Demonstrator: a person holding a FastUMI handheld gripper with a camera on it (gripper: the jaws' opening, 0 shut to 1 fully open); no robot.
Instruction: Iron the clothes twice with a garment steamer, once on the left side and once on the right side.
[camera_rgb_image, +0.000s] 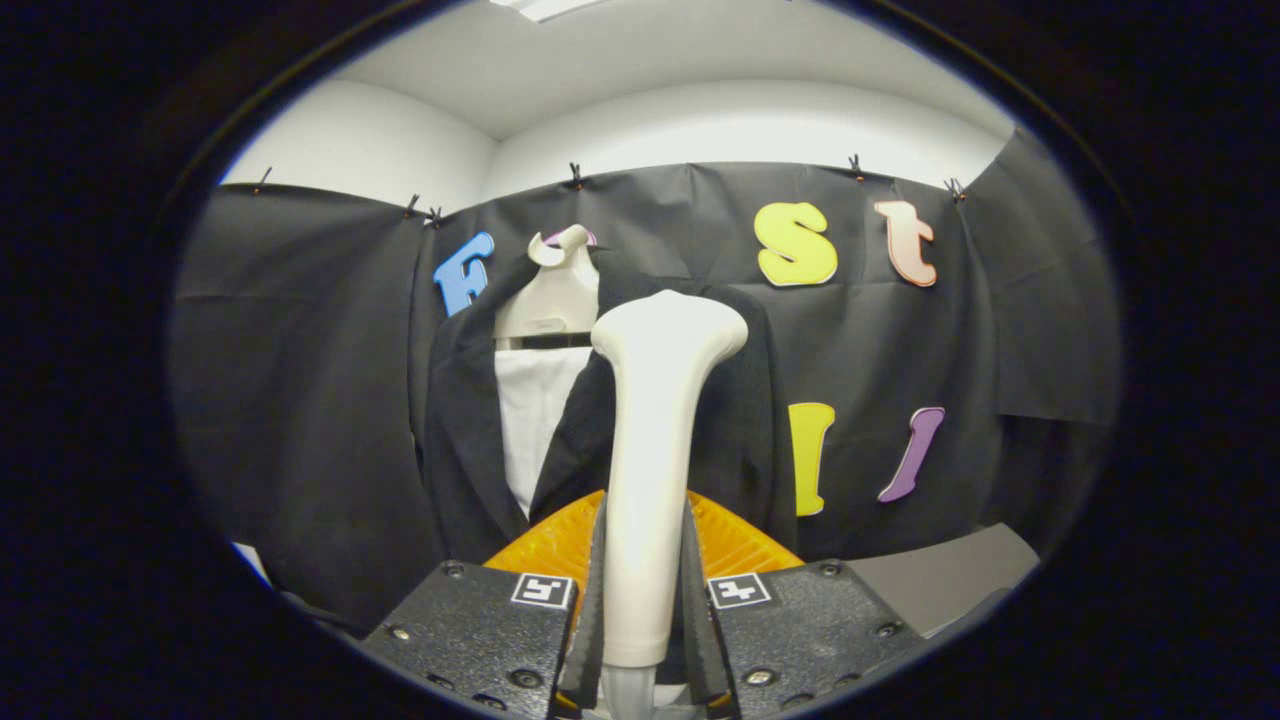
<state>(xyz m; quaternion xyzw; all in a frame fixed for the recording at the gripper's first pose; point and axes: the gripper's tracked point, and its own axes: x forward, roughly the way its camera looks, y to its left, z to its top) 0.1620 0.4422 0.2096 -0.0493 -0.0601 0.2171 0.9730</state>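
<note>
My gripper is shut on the handle of a cream garment steamer, which stands upright between the fingers. Its wide head reaches up in front of a dark jacket. The jacket hangs open on a cream hanger form against the booth wall, with a white shirt front showing between the lapels. The steamer head covers part of the jacket's right half, near its shoulder. I cannot tell whether the head touches the cloth.
An orange ribbed piece sits just beyond the fingers, behind the steamer handle. A grey table surface lies low to the right. Black cloth walls close off the booth behind and to both sides of the jacket.
</note>
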